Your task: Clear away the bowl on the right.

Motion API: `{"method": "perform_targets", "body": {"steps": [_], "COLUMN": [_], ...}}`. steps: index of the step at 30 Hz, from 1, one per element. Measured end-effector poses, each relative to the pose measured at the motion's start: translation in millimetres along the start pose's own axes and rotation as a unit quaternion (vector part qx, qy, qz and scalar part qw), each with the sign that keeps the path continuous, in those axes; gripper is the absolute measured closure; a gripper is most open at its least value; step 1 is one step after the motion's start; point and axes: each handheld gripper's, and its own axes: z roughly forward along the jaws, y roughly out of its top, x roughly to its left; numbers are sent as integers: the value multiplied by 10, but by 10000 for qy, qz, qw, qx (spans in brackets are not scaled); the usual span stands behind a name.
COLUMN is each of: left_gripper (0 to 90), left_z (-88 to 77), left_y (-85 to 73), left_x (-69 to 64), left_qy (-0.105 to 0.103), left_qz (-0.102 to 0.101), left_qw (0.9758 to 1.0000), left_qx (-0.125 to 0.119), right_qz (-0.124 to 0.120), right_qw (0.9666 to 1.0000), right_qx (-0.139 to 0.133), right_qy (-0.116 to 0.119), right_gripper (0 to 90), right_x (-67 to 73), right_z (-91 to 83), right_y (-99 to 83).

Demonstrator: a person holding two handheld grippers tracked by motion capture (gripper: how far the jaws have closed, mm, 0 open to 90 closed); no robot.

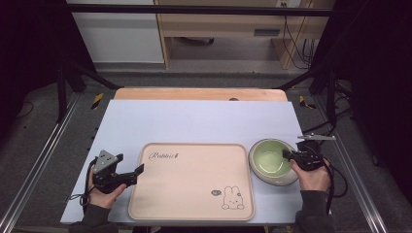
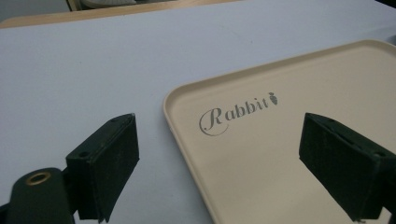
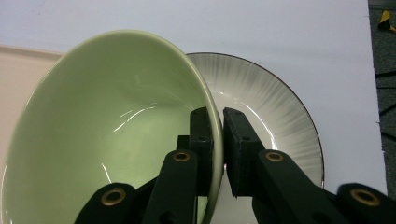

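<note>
A pale blue mat (image 1: pixel 194 121) covers most of the wooden table (image 1: pixel 199 93) and carries everything else. The largest thing on it is a beige tray (image 1: pixel 192 182) lying flat near the front edge; script reading "Rabbit" with a small carrot mark sits in its far left corner, and a line-drawn rabbit beside a small speech bubble sits in its near right corner. Just right of the tray is a green bowl (image 1: pixel 269 159), tipped up on one side above a white plate (image 3: pixel 275 102) with a dark rim and fine grey rays. The right gripper (image 3: pixel 218 140) is clenched on the bowl's rim, one jaw inside the bowl and one outside, with the person's right hand (image 1: pixel 313 177) behind it. The left gripper (image 2: pixel 219 154) is released, its jaws wide apart and holding nothing; they straddle the tray's far left corner, one over the mat and one over the tray. The tray's middle is bare.
</note>
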Motion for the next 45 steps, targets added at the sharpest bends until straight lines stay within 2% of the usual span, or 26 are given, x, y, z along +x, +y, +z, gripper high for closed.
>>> {"method": "perform_targets", "body": {"steps": [17,20,45], "left_gripper": [117,117,116], "left_z": [-9,-16,-18], "left_y": [4,6,1], "left_x": [4,4,4], "left_qy": [1,-2,-40], "left_qz": [-11,4,15], "left_qw": [10000,10000,10000], "left_qx": [-35,-43,-34], "right_qz": [-76,-184,-493], "right_qw": [9994,9991,9952], "right_qx": [-144,-176,-203], "right_qy": [312,333,817], "right_gripper": [824,824,824], "right_x": [123,151,508], "right_z": [-85,-96,-111], "right_y": [42,51,113]}}
